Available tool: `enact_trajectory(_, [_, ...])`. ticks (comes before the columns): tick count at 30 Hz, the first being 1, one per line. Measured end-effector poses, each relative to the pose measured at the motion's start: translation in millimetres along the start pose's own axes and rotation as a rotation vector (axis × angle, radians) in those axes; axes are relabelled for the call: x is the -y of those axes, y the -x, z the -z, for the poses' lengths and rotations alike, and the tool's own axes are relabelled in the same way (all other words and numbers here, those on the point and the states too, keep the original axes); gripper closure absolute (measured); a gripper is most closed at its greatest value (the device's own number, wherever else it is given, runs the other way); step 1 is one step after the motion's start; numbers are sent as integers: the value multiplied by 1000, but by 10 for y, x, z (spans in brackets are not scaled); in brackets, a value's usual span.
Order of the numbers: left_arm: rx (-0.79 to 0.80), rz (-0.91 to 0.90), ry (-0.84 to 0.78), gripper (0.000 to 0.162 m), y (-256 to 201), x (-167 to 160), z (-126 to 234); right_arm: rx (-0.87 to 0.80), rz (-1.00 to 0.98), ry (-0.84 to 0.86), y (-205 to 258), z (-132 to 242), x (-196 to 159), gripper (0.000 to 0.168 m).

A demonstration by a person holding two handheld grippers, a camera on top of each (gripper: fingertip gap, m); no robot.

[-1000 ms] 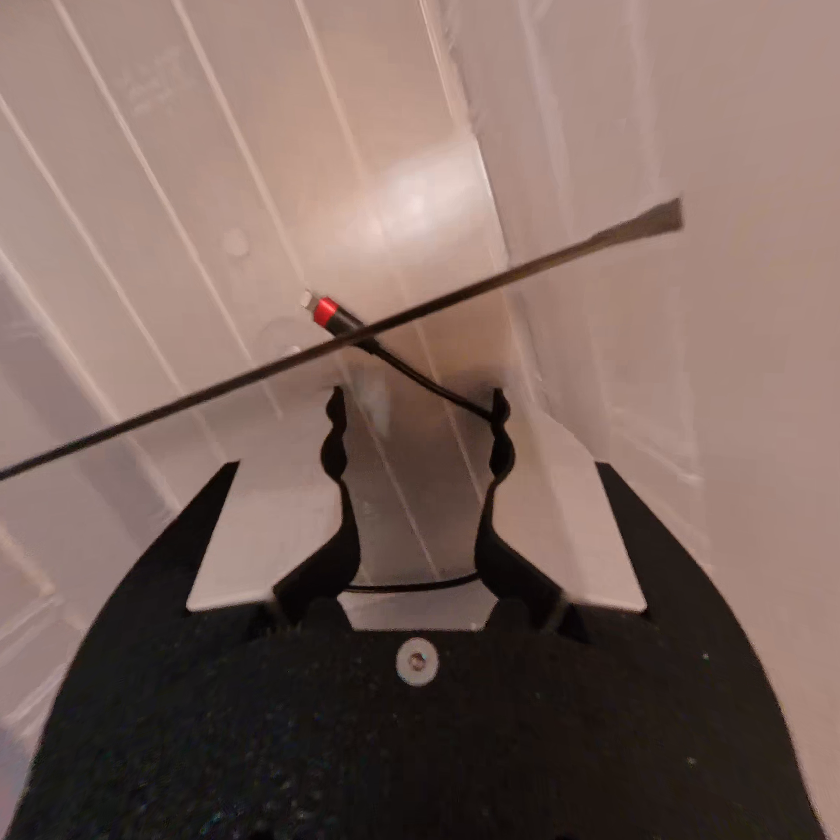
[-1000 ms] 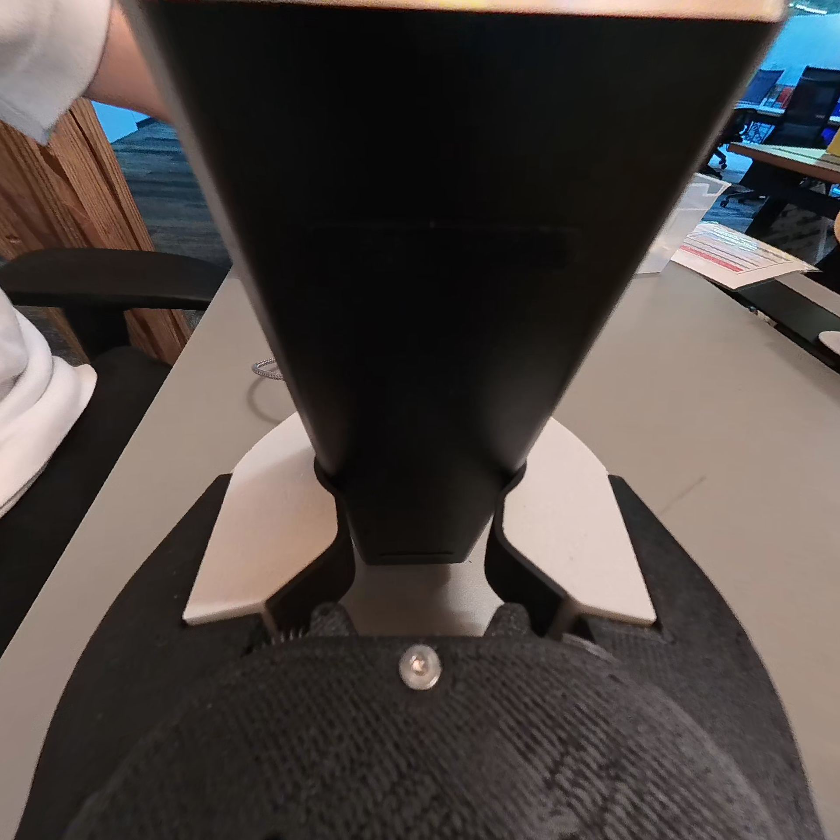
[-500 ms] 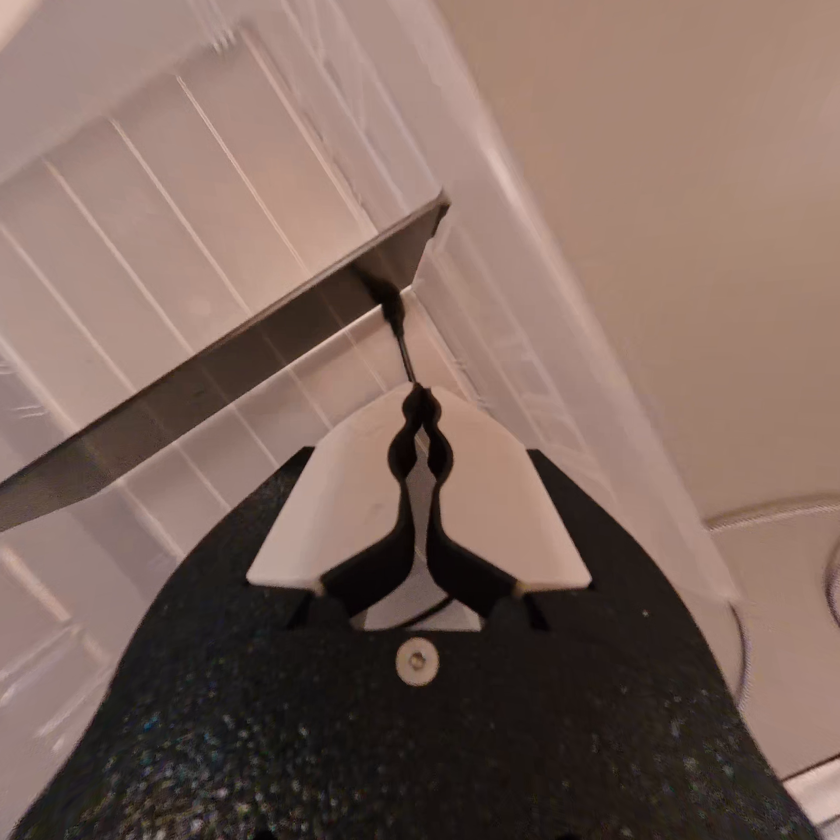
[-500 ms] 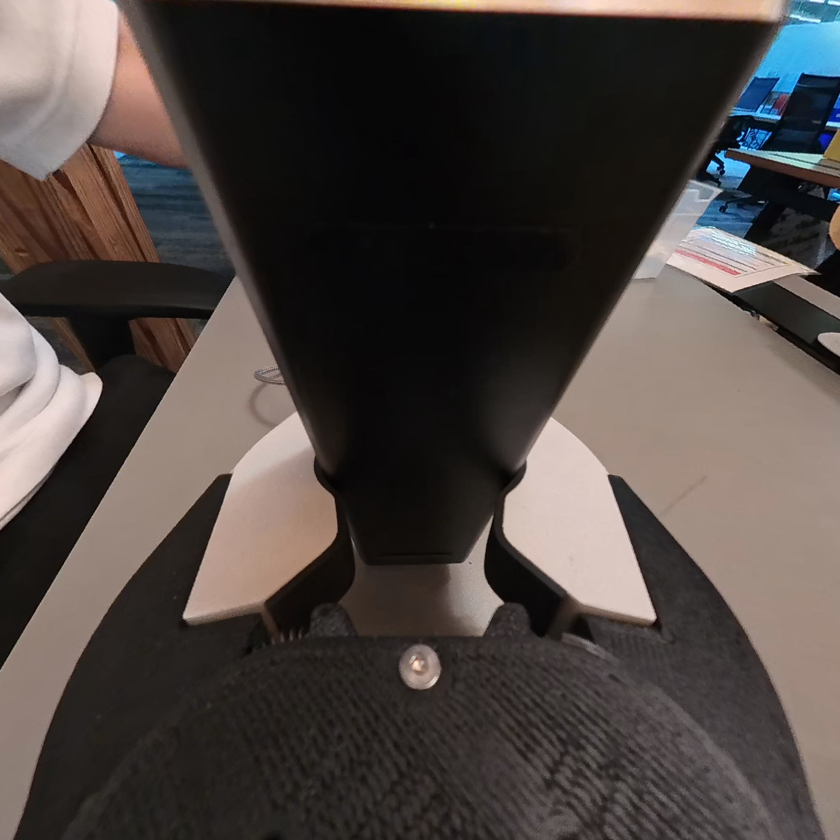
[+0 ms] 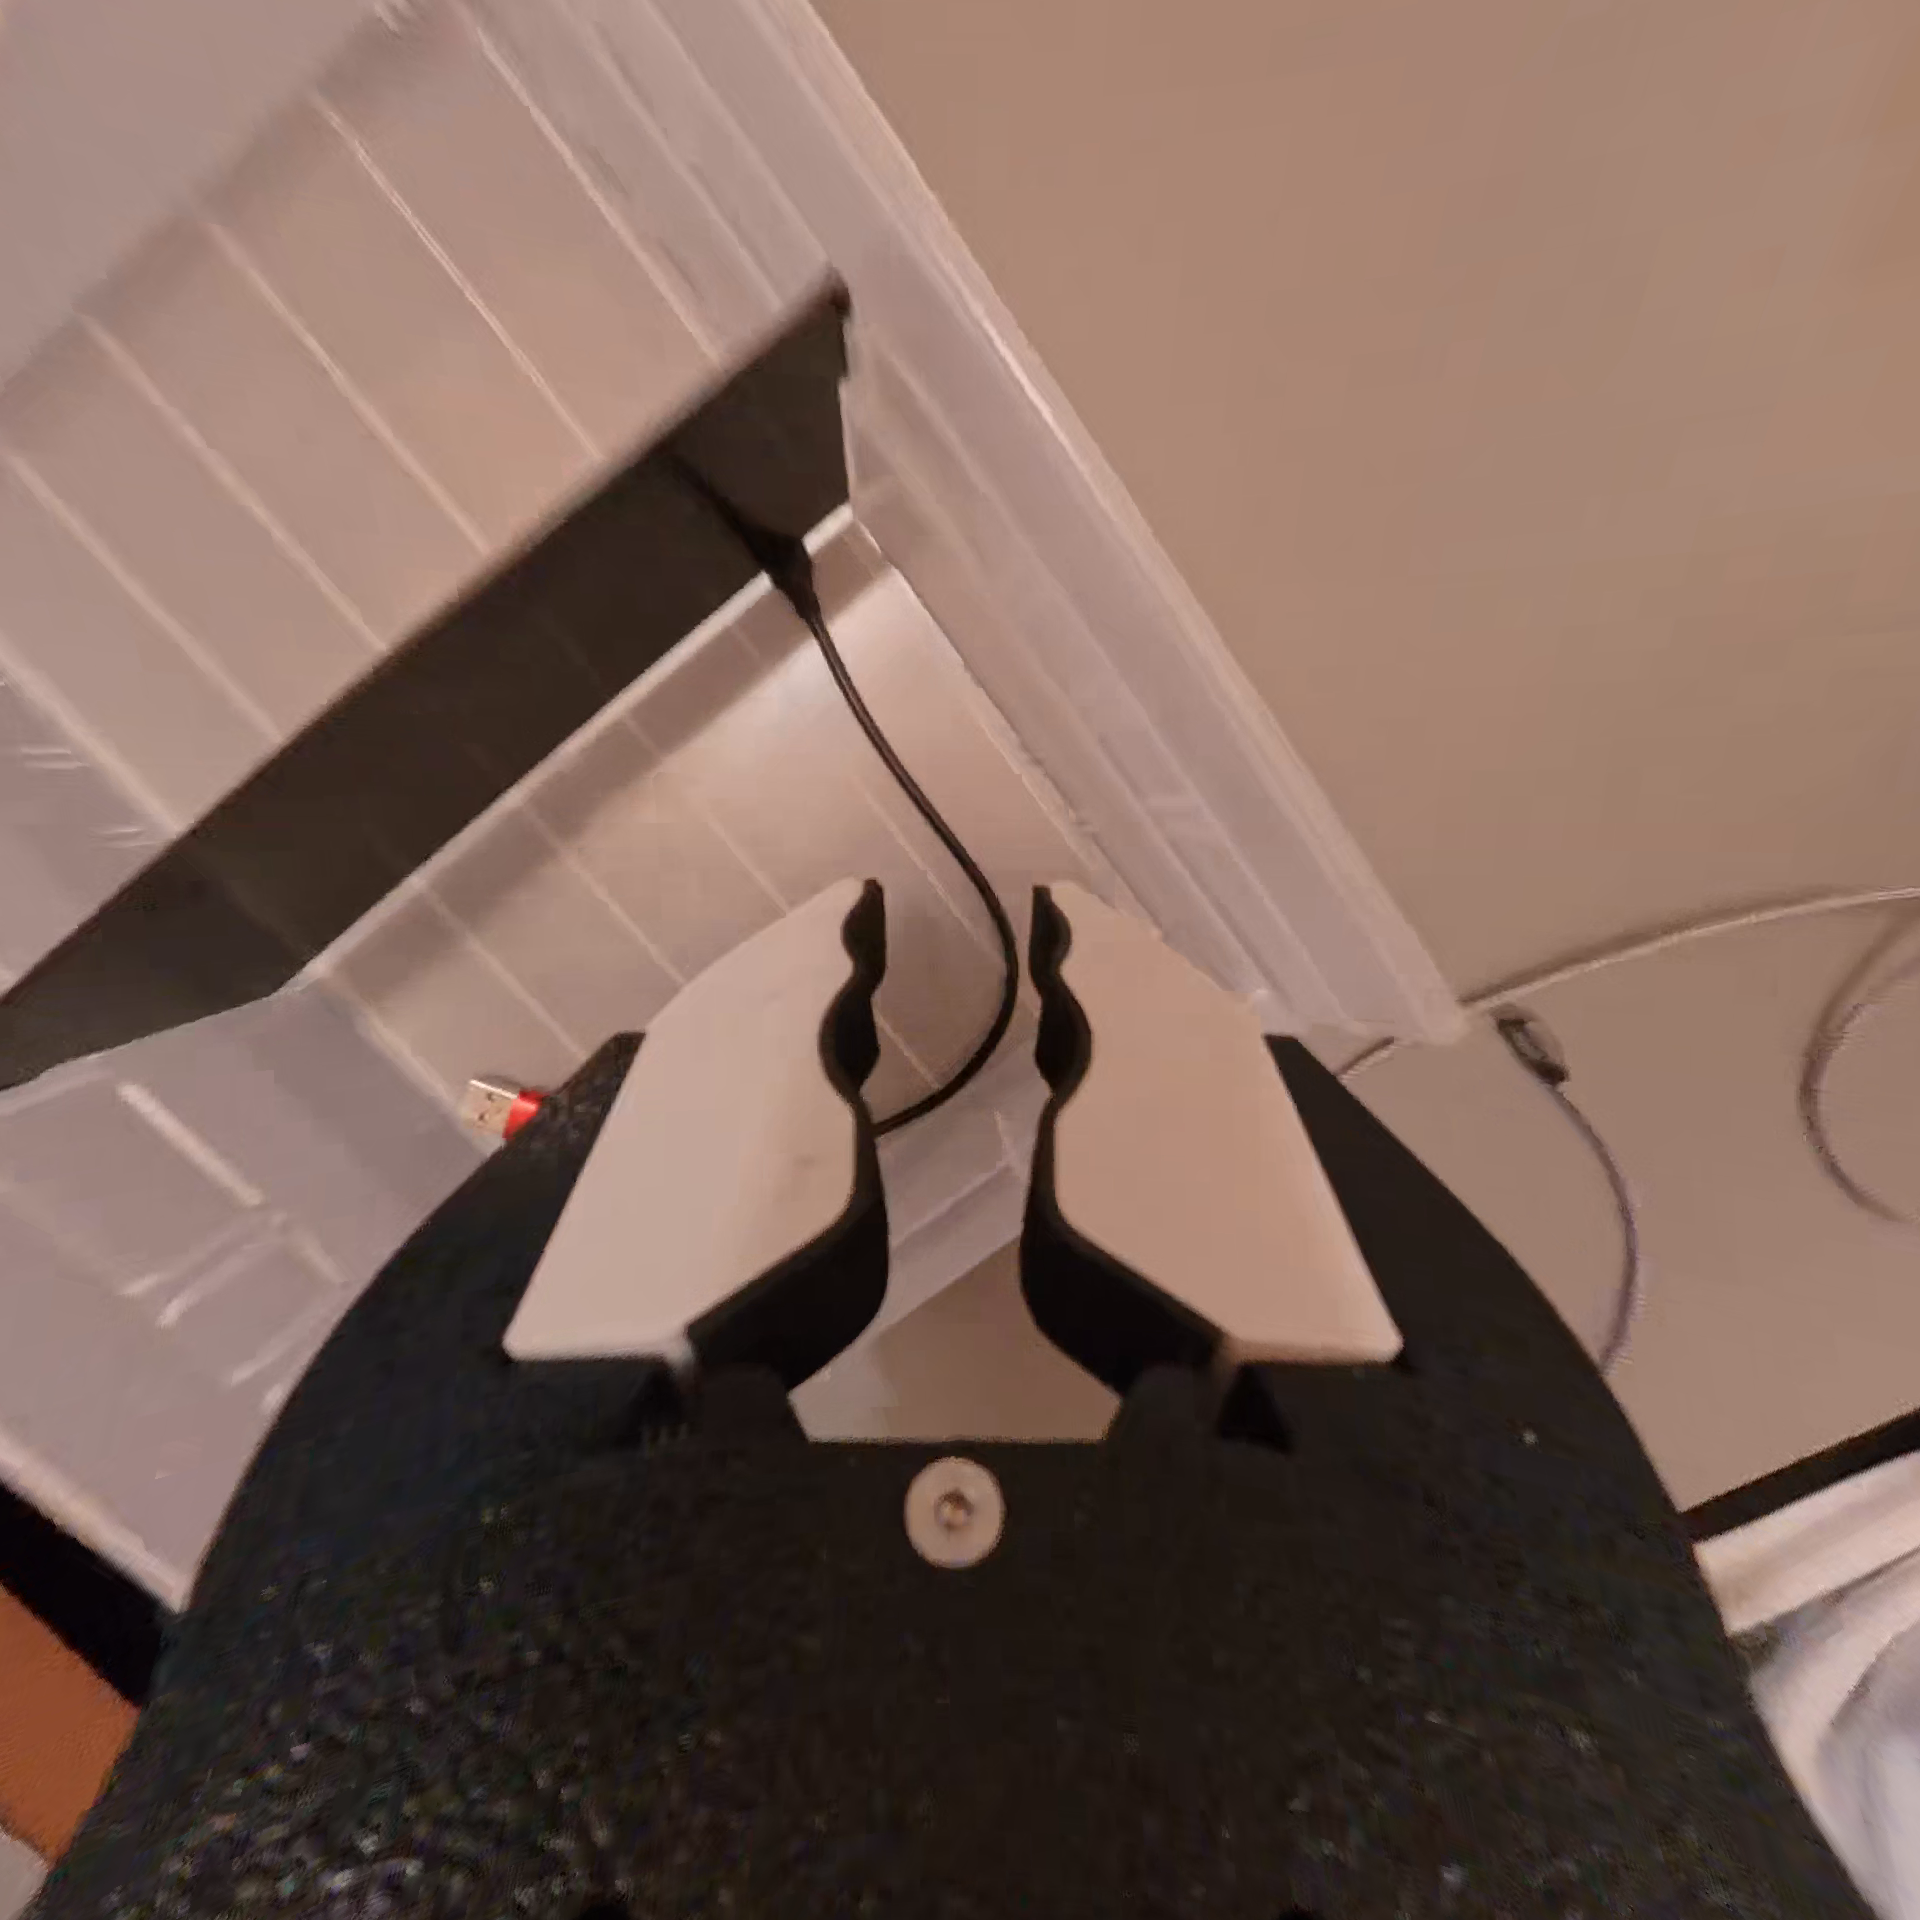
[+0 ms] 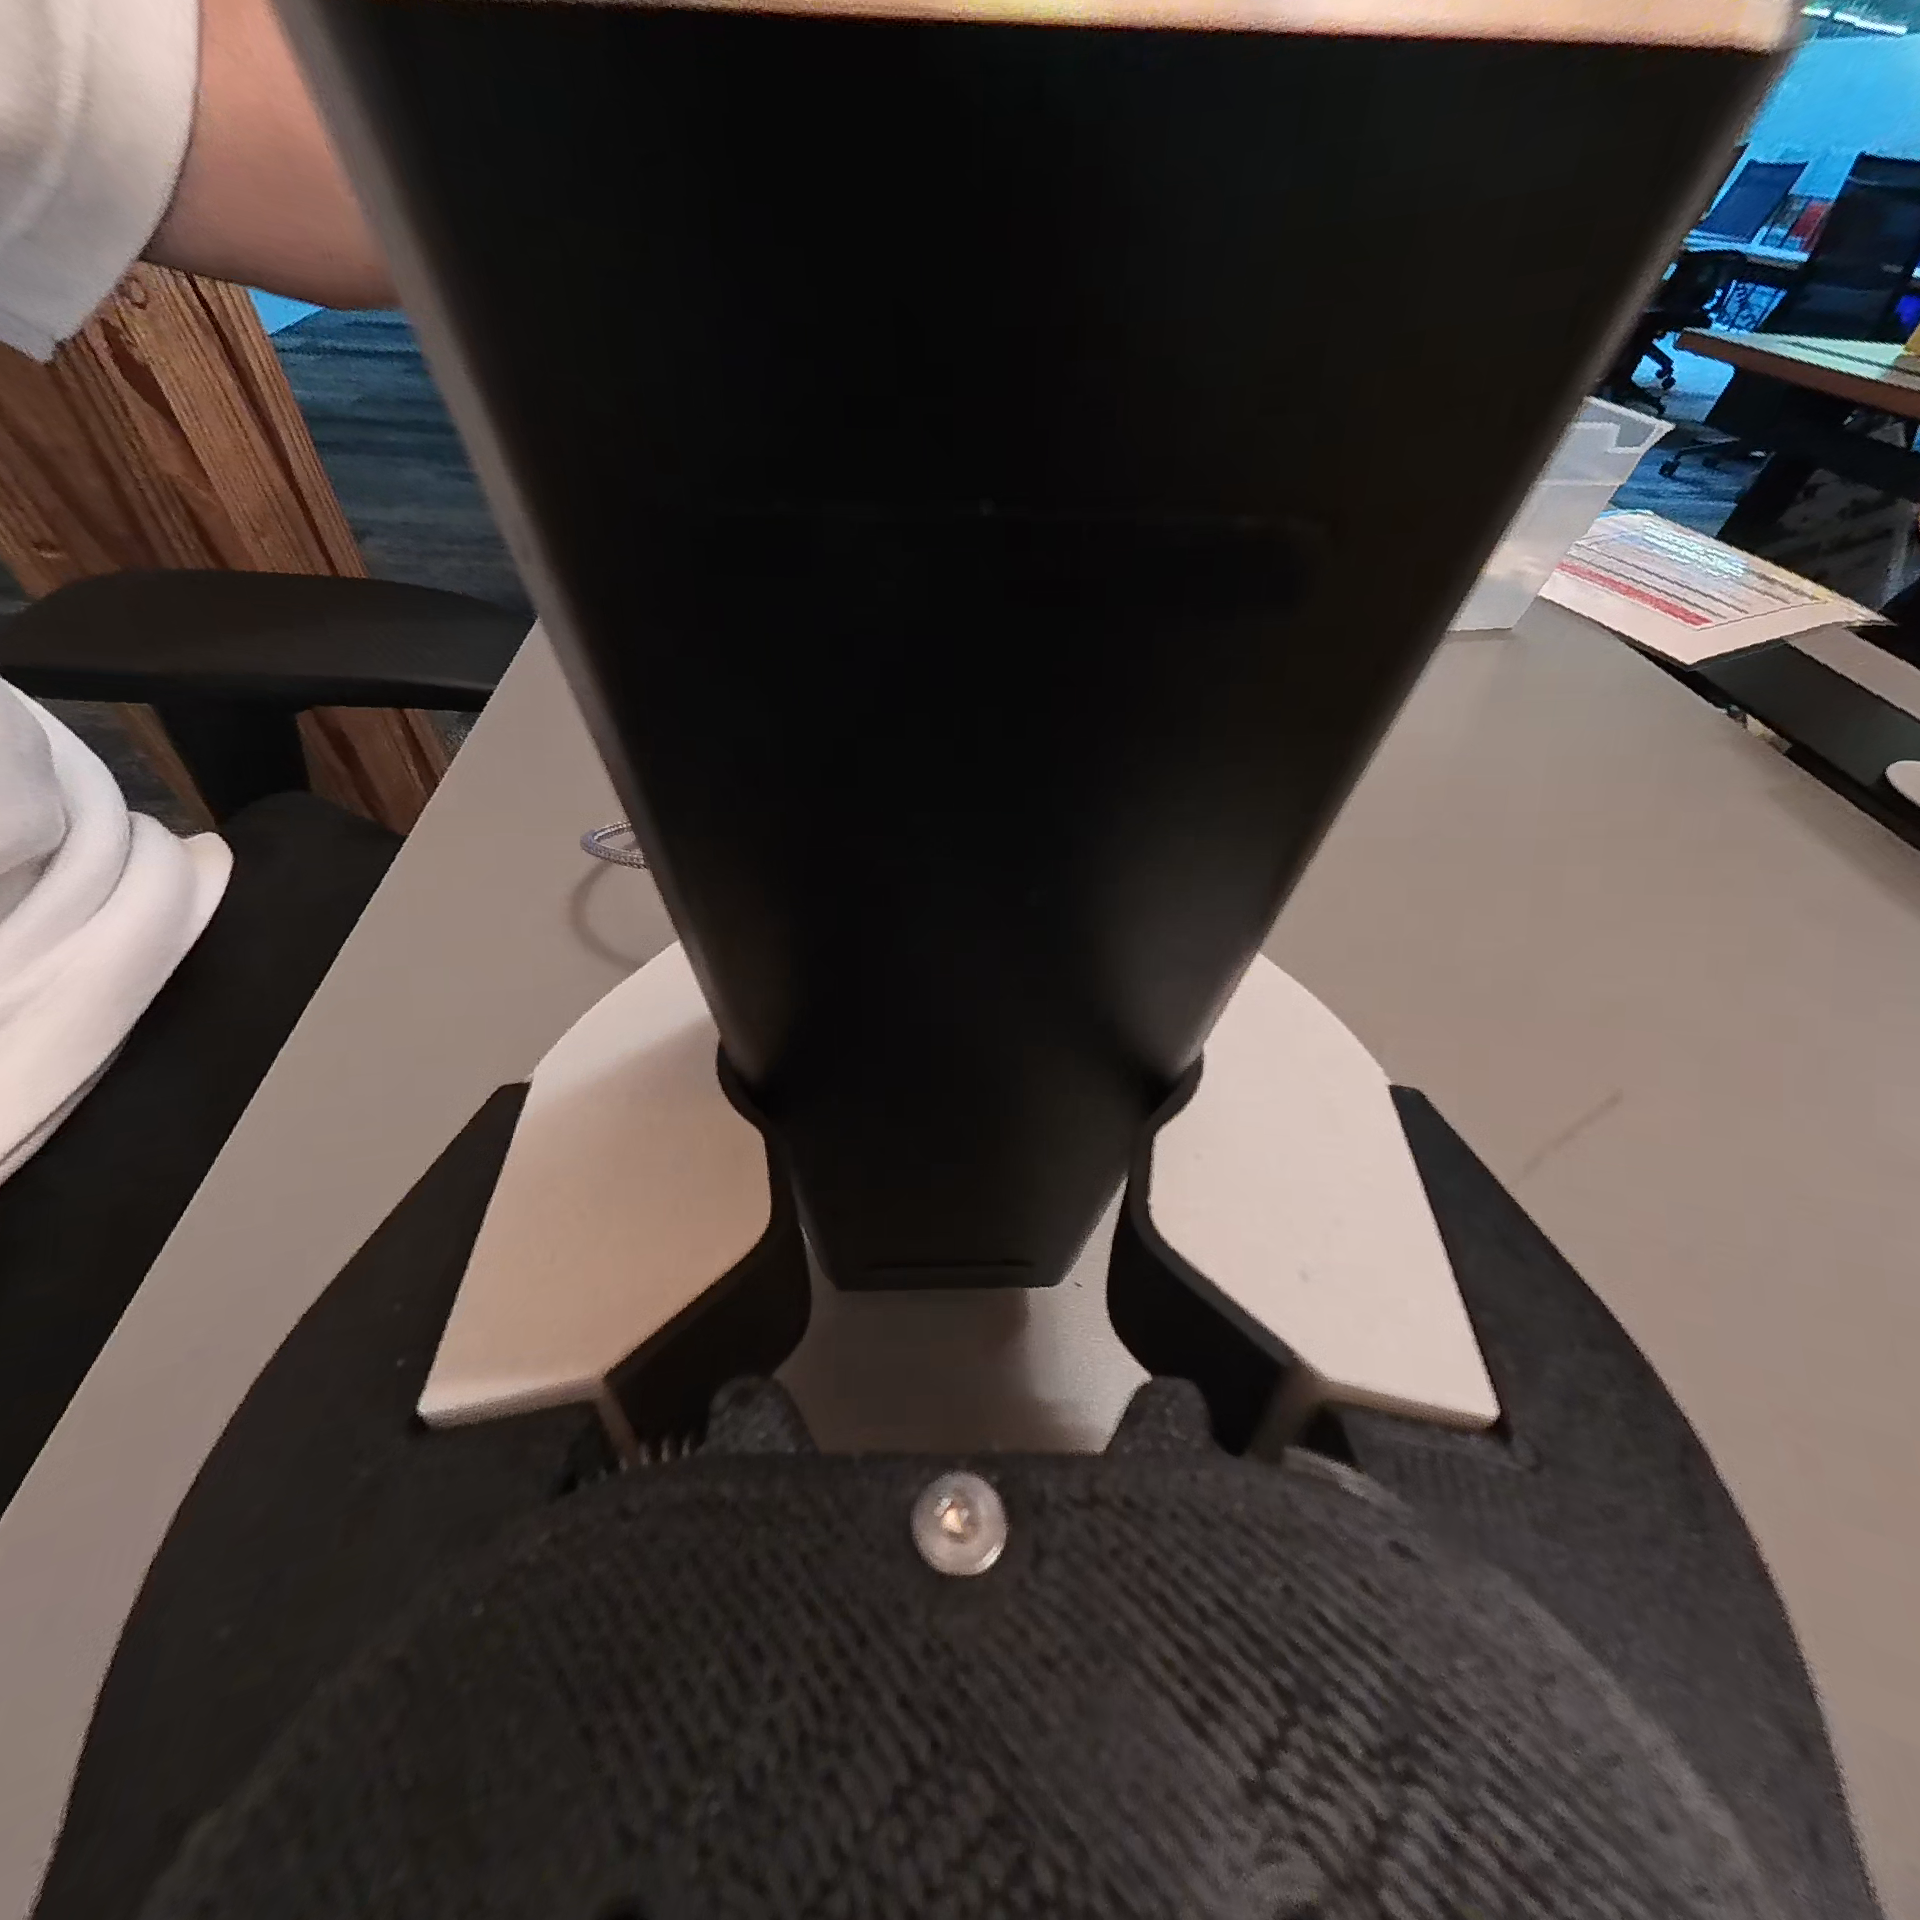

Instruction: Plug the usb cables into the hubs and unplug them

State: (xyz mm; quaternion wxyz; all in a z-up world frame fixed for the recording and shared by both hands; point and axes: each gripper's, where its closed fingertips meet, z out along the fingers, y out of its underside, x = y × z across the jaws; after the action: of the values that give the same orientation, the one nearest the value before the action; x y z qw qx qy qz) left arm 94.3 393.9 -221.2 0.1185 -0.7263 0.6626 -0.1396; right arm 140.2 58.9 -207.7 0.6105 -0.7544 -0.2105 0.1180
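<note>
My right gripper (image 6: 961, 1081) is shut on the near end of a flat black hub (image 6: 987, 623), which fills most of the right wrist view. In the left wrist view the same hub (image 5: 468, 707) shows edge-on, held over a clear plastic bin (image 5: 312, 312). A thin black cable (image 5: 904, 769) leaves the hub's far corner and curves down between the fingertips of my left gripper (image 5: 954, 899). That gripper is open and does not clamp the cable. The cable's red and silver USB plug (image 5: 504, 1107) lies in the bin beside my left finger.
The bin stands on a beige table (image 5: 1455, 416), where a silver braided cable (image 5: 1621, 1195) loops at the right. In the right wrist view a person's arm (image 6: 281, 208), a black chair armrest (image 6: 260, 634), a wooden post (image 6: 156, 447) and a printed sheet (image 6: 1704, 592) show. One gripper's finger ends stand about 35 cm off the other's.
The left gripper, open a second ago, shut on the black cable near the hub, then opened again and drew back. The cable now hangs slack. The right gripper keeps holding the hub.
</note>
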Motion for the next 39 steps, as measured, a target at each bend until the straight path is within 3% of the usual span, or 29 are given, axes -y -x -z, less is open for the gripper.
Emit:
enact_trajectory(3, [25,-26,142,136,-2,-121,-276,0,2,4,2,-4,-4,96])
enact_trajectory(8, [2,67,240,136,28,-117,-573,4,2,12,5,-12,-15,96])
enact_trajectory(10, [38,72,286,144,89,-172,-640,4,-1,11,3,-10,-13,96])
enact_trajectory(12, [52,59,275,157,117,-169,-653,7,-4,6,2,-7,-8,96])
enact_trajectory(19, [53,-7,167,160,247,-197,-579,12,-14,0,-3,0,-2,96])
enact_trajectory(22, [34,5,25,161,235,-61,-297,11,-13,-7,-3,7,6,96])
enact_trajectory(28, [78,-40,-197,162,165,231,692,11,-19,-10,-9,10,9,96])
enact_trajectory(32, [43,-108,-362,162,-127,404,1303,8,-12,-7,-5,7,6,96])
enact_trajectory(36, [-203,-239,-605,162,-832,611,1780,9,-12,-5,-5,5,4,96])
enact_trajectory(39, [-422,-302,-729,162,-1335,661,1917,8,-13,-8,-7,7,6,96])
